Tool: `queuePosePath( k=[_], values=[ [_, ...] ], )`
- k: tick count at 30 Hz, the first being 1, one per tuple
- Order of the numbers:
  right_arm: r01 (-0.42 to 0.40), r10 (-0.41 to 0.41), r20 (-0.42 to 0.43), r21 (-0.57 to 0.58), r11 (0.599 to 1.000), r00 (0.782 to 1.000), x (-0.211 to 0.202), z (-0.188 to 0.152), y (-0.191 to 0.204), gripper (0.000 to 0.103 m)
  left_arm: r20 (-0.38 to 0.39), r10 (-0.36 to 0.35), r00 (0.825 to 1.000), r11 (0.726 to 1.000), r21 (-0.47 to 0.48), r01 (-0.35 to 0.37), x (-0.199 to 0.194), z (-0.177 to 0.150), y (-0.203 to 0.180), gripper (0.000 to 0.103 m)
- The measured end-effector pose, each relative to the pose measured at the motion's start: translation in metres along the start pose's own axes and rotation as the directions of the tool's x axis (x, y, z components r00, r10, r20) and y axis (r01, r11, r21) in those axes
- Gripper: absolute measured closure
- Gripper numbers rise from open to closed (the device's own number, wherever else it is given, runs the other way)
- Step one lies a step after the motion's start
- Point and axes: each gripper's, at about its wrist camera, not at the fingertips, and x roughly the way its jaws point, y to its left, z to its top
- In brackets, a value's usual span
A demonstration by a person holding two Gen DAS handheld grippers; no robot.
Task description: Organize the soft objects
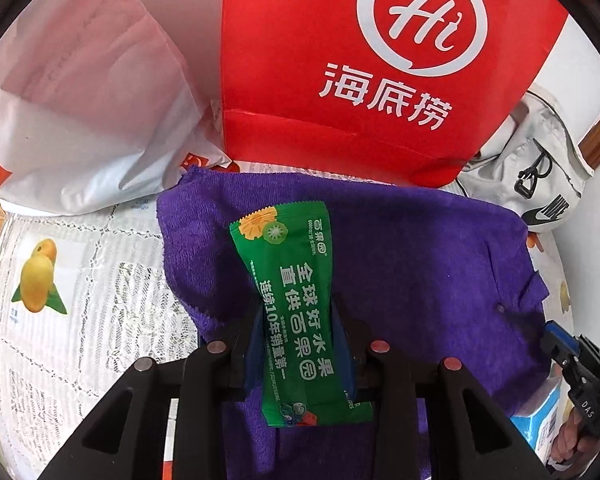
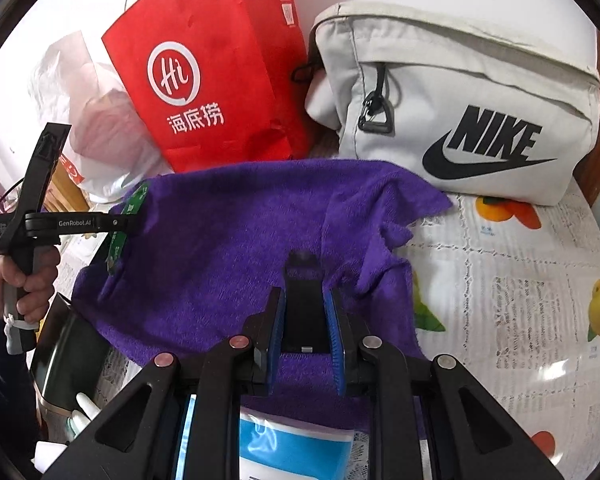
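A purple towel [image 1: 420, 248] lies spread on the lace-covered table; it also shows in the right wrist view [image 2: 236, 240]. My left gripper [image 1: 298, 312] is shut on a green snack packet [image 1: 296, 304] and holds it above the towel; the packet's edge also shows in the right wrist view [image 2: 126, 228]. My right gripper [image 2: 305, 300] is shut on a small black object [image 2: 305, 312] above the towel's near edge.
A red paper bag [image 1: 360, 72] stands behind the towel, with a white plastic bag [image 1: 80, 100] to its left and a white Nike bag [image 2: 460, 112] to its right. A blue-and-white pack [image 2: 292, 448] lies under my right gripper. The fruit-print tablecloth [image 2: 520, 300] extends right.
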Motion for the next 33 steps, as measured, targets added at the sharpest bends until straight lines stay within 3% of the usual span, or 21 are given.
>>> queuePosePath(
  k=[1,3,5,7,11,15,22,27,33],
  values=[
    [-0.001,0.001,0.0,0.001,1.0,1.0,0.0,0.0,0.0,0.08,-0.003,0.004,1.0,1.0,-0.001,-0.004,0.0,0.0,0.0,0.071],
    [-0.002,0.002,0.002,0.001,1.0,1.0,0.0,0.002,0.0,0.067,-0.004,0.017,1.0,1.0,0.003,-0.017,-0.002,-0.001,-0.001,0.066],
    [0.01,-0.01,0.022,-0.001,1.0,1.0,-0.005,0.002,0.001,0.057,0.007,0.027,1.0,1.0,0.01,-0.028,-0.007,-0.003,-0.003,0.053],
    [0.008,-0.008,0.043,0.0,1.0,0.999,-0.013,0.002,0.004,0.056,0.022,0.039,0.999,0.999,0.02,-0.039,-0.015,-0.005,-0.004,0.049],
    [-0.002,0.001,0.06,0.014,1.0,0.998,-0.029,-0.001,0.01,0.052,0.042,0.075,0.996,0.997,0.033,-0.076,-0.034,-0.014,-0.007,0.044],
    [0.026,-0.028,0.078,0.032,0.999,0.997,-0.052,-0.011,0.02,0.029,0.07,0.1,0.993,0.994,0.031,-0.102,-0.064,-0.031,-0.008,0.043],
    [0.059,-0.061,0.106,0.029,0.998,0.992,-0.104,-0.037,0.042,0.026,0.156,0.07,0.985,0.998,-0.009,-0.069,-0.126,-0.077,0.0,0.043],
    [0.033,-0.035,0.192,0.013,0.999,0.981,-0.153,-0.069,0.06,0.026,0.13,0.063,0.99,0.998,-0.017,-0.061,-0.153,-0.117,0.002,0.043],
    [0.0,-0.012,0.175,0.07,0.998,0.985,-0.183,-0.113,0.071,0.026,0.111,0.039,0.993,0.999,-0.01,-0.038,-0.172,-0.168,0.002,0.043]
  ],
)
